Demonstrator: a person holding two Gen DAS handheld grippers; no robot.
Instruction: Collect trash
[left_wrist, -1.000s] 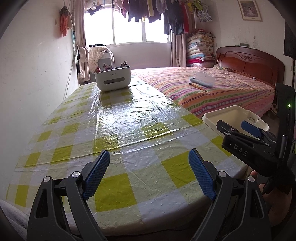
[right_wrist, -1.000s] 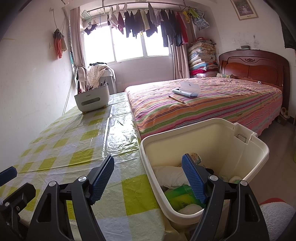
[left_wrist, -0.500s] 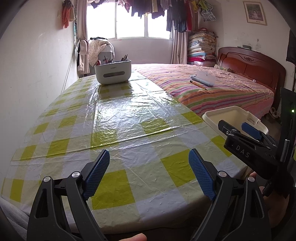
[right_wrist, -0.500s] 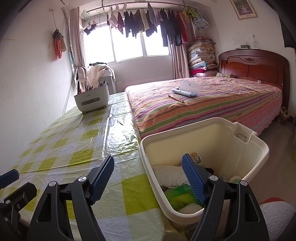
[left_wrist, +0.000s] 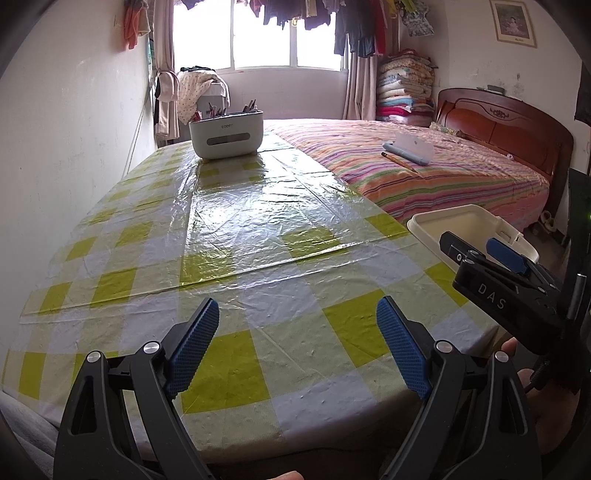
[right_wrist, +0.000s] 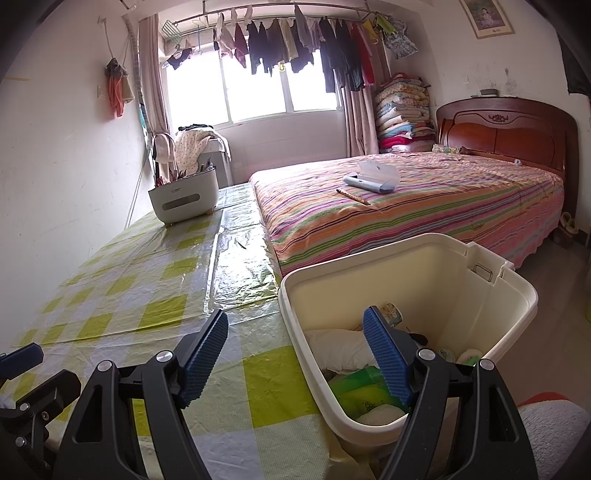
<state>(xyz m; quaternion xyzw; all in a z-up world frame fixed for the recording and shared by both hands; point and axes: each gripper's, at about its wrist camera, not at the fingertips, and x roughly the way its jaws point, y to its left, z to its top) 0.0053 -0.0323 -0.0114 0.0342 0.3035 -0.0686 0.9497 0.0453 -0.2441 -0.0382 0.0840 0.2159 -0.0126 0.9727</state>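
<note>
Little has changed: the left view has only tipped down slightly, no trash entering it. The left gripper (left_wrist: 297, 345) and right gripper (right_wrist: 295, 352) hover, jaws apart and empty. At lower right, the bin (right_wrist: 436, 258) holds collected trash (right_wrist: 354, 393); the table (left_wrist: 258, 206) looks cleared, suggesting near completion.

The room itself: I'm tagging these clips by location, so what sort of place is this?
Most likely a lived-in bedroom: a wooden-headboard bed with a striped sheet, laundry hanging on a rail across the window, and a stack of folded quilts in the corner.
</note>
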